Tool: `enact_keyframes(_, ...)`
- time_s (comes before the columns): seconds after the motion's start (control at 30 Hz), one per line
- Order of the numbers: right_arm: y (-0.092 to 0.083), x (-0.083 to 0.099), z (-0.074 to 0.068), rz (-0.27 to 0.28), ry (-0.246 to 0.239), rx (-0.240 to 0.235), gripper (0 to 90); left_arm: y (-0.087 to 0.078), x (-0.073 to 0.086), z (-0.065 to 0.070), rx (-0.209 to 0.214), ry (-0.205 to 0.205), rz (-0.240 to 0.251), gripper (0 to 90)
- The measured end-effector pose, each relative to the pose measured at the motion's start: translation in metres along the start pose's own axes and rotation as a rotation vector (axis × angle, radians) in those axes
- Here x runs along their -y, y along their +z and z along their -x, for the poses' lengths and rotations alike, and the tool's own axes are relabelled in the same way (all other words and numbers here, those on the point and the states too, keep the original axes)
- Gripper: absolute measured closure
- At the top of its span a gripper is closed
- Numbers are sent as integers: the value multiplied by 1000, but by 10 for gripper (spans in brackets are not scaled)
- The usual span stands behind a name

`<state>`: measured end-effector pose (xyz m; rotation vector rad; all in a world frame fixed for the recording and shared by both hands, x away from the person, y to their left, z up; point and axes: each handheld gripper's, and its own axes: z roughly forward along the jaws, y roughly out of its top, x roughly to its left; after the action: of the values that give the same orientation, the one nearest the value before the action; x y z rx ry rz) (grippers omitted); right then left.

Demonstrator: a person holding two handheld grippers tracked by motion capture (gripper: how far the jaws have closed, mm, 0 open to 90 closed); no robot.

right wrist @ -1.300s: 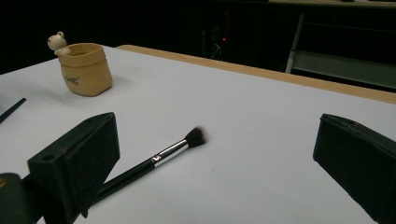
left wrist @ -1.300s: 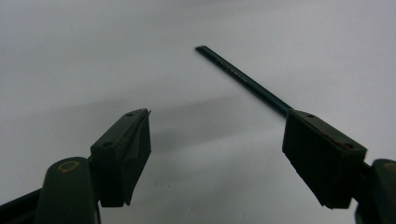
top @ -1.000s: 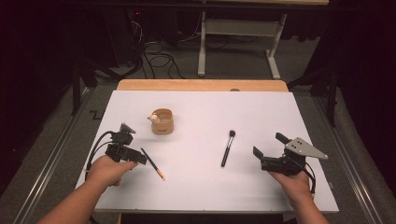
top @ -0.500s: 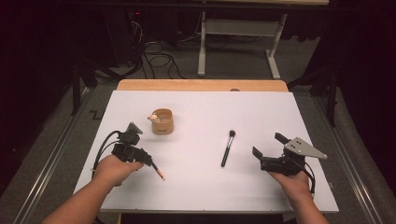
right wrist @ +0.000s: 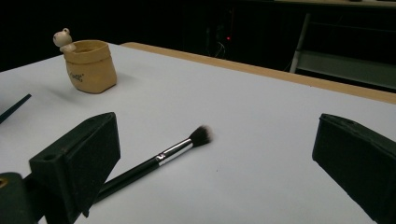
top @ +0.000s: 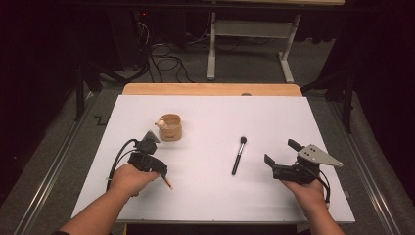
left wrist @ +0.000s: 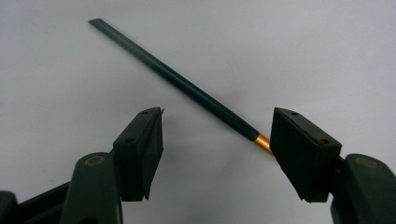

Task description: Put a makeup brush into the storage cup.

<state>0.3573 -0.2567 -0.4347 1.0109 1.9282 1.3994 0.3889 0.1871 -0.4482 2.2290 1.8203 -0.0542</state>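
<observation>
Lab workspace, white-topped table, floor cables, dark surroundings

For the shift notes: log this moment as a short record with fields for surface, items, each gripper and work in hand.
surface: white table top, wooden strip along the far edge
items: tan pouch-shaped holder with a small bear figure on its rim; black makeup brush lying flat; thin dark pencil-like brush with a gold band lying flat
left gripper: jaws have just been closing, pads astride the thin brush near its gold band, not yet pressing
right gripper: open, aimed toward the makeup brush, apart from it
work in hand: picking up the thin brush, not yet gripped
</observation>
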Motion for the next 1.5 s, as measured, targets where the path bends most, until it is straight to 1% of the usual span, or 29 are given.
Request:
enact_keyframes(0.1, 0, 0, 0, -2, 1, 0, 17, 2, 0, 3, 3, 4, -15, 354)
enact_keyframes(0.23, 0, 0, -1, -2, 1, -1, 17, 4, 0, 5, 6, -1, -10, 357)
enact_keyframes(0.33, 1, 0, 0, -4, -7, -3, 17, 6, 0, 8, 5, 4, -15, 371)
enact_keyframes(0.4, 1, 0, 0, -2, -11, -4, 17, 7, -1, 9, -3, 9, -21, 387)
enact_keyframes(0.53, 1, 0, 0, -5, -4, -2, 18, 9, -1, 9, -3, 2, -16, 410)
enact_keyframes(0.57, 1, 0, 0, -8, -11, -1, 18, 10, -1, 9, -3, 3, -16, 411)
enact_keyframes(0.8, 2, 0, -1, -10, -9, -1, 18, 10, 0, 10, 6, 5, -18, 424)
enact_keyframes(1.03, 3, 1, 0, -13, -12, -3, 19, 12, -1, 10, 9, -12, -10, 430)
enact_keyframes(1.17, 3, 1, 0, -17, -1, -4, 19, 12, 0, 10, 1, -13, -7, 442)
enact_keyframes(1.27, 3, 1, 0, -19, -1, -3, 19, 11, 0, 9, -2, -17, -7, 464)
enact_keyframes(1.5, 3, 1, 1, -17, -6, -2, 20, 11, 1, 9, -8, -9, -9, 493)
